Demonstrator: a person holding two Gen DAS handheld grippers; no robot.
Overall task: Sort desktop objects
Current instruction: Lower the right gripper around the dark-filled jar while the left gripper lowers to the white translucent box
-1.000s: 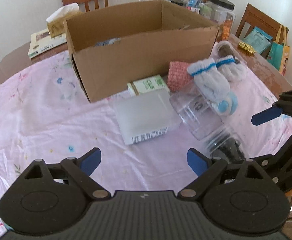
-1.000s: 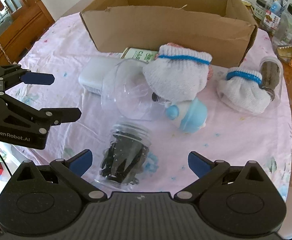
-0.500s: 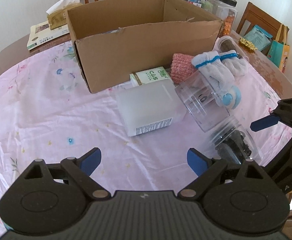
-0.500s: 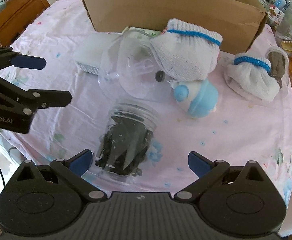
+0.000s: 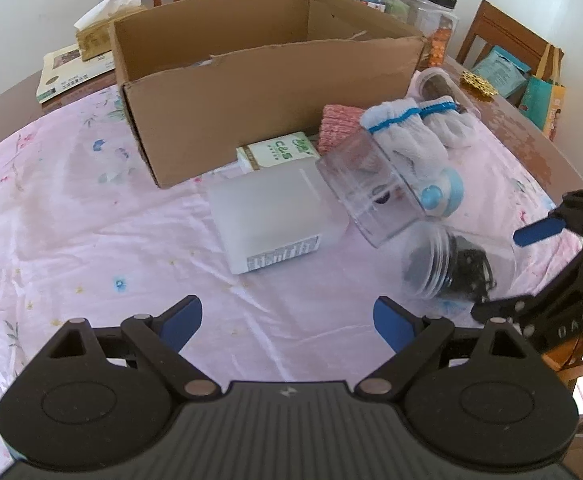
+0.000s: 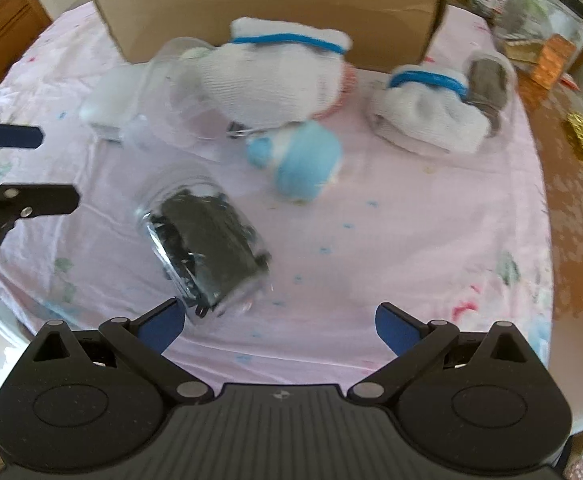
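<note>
Lying before right gripper (image 6: 279, 326): jar (image 6: 207, 236)

Clear jar of black clips (image 6: 205, 240) on its side, white socks (image 6: 275, 76), open cardboard box (image 5: 267, 80)

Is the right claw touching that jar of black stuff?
Cannot tell. In the blurred right wrist view, the right claw is open, one fingertip overlapping the jar.

Premises are presenting as a home dining room. Wooden chairs (image 5: 499, 36) are standing around a wooden table (image 5: 531, 140), which is wearing a pink floral cloth (image 5: 51, 200). A tissue box (image 5: 95, 36), a book (image 5: 71, 74), food jars (image 5: 431, 12) and a gift bag (image 5: 541, 100) are crowding the far edge against plain white walls.
</note>
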